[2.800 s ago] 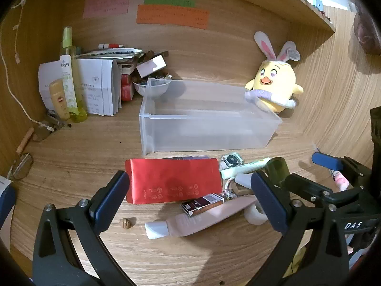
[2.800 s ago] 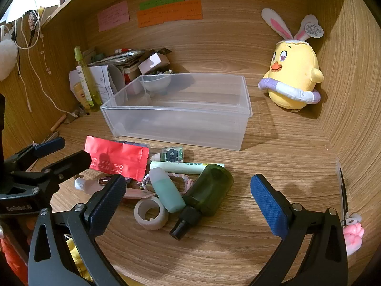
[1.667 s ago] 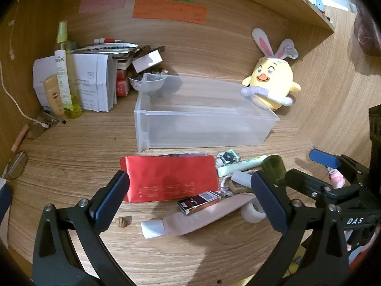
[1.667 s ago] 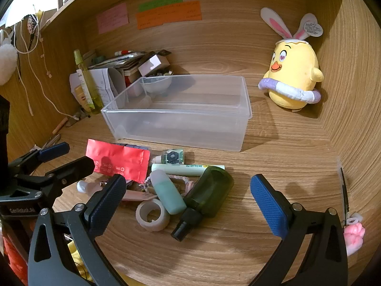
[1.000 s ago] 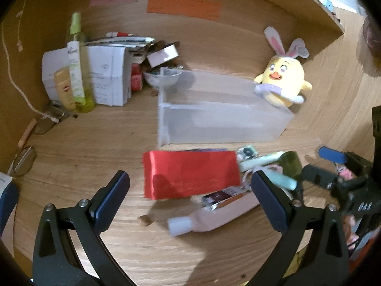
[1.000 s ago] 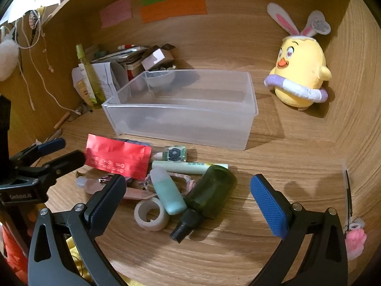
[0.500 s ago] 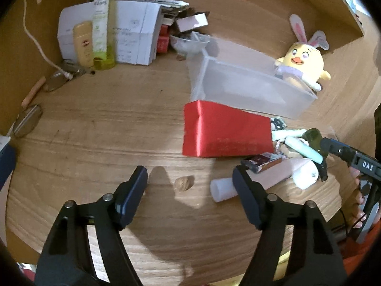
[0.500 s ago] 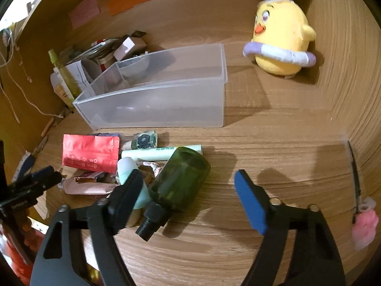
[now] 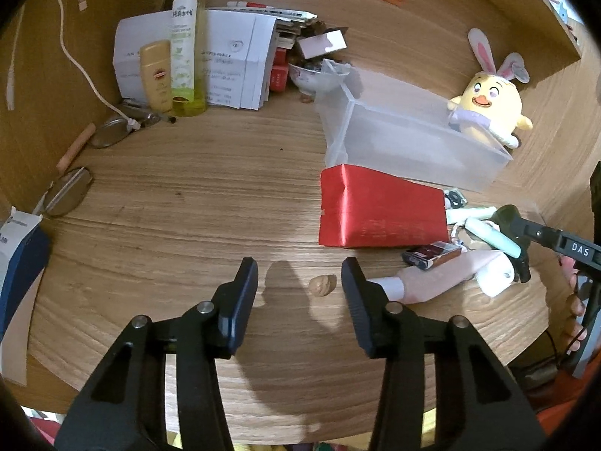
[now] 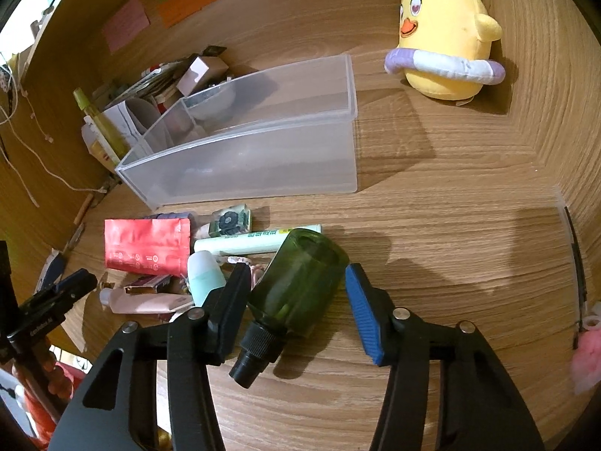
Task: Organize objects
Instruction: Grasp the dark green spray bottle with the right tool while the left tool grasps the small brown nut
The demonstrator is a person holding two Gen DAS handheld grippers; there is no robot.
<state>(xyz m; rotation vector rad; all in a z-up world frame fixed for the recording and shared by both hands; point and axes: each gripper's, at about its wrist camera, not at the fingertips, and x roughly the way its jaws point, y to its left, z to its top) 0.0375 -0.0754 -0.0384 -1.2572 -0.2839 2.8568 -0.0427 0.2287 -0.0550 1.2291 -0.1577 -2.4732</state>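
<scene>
On the near surface (image 10: 432, 263), the right gripper (image 10: 296, 282) has been closing around the green bottle (image 10: 300, 282), not yet clamped; the unclenched left gripper (image 9: 300, 282) brackets a walnut (image 9: 322, 285); both are bound for the clear bin (image 10: 263, 158) beyond.

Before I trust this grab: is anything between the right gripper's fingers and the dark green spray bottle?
Nothing visible. The right gripper has been closing, and the green spray bottle lies directly between its fingers. The mint tube lies just outside the left finger, close enough to get nudged.
</scene>
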